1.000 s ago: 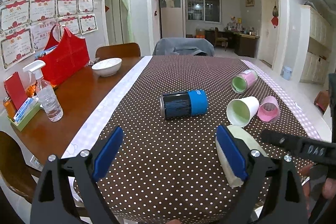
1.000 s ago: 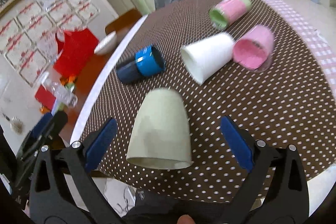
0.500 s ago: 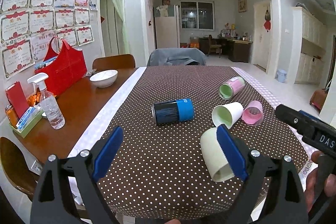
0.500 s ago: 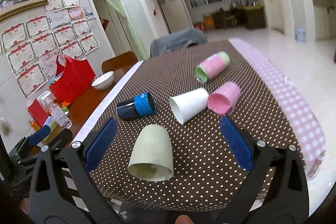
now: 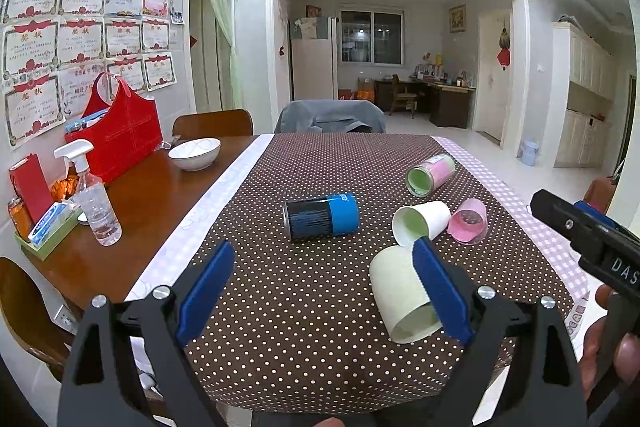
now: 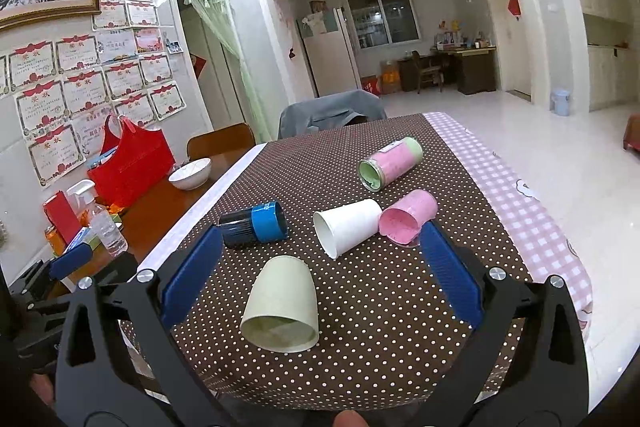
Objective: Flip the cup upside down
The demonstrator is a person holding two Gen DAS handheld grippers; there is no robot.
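Although it stands near the front edge of the dotted tablecloth (image 6: 360,307), the pale green cup (image 6: 282,303) is mouth-down, its rim on the cloth and its closed base up. From the right wrist view the right gripper (image 6: 320,275) hangs above it with jaws spread wide, one blue pad on each side and neither touching. Seen from the left wrist, the same cup (image 5: 400,291) is partly hidden behind one pad of the left gripper (image 5: 324,287), whose jaws also stand wide apart and hold nothing.

Just beyond lie a white paper cup (image 6: 346,227) on its side, a pink cup (image 6: 408,217) touching it, a blue-and-black can (image 6: 256,225) and a pink-and-green tumbler (image 6: 390,163). Only the left view looks into the white cup's greenish inside (image 5: 412,225); the right view gives its outer wall instead. On the bare wood at the left sit a white bowl (image 5: 195,154), a red bag (image 5: 118,135) and a spray bottle (image 5: 94,197).
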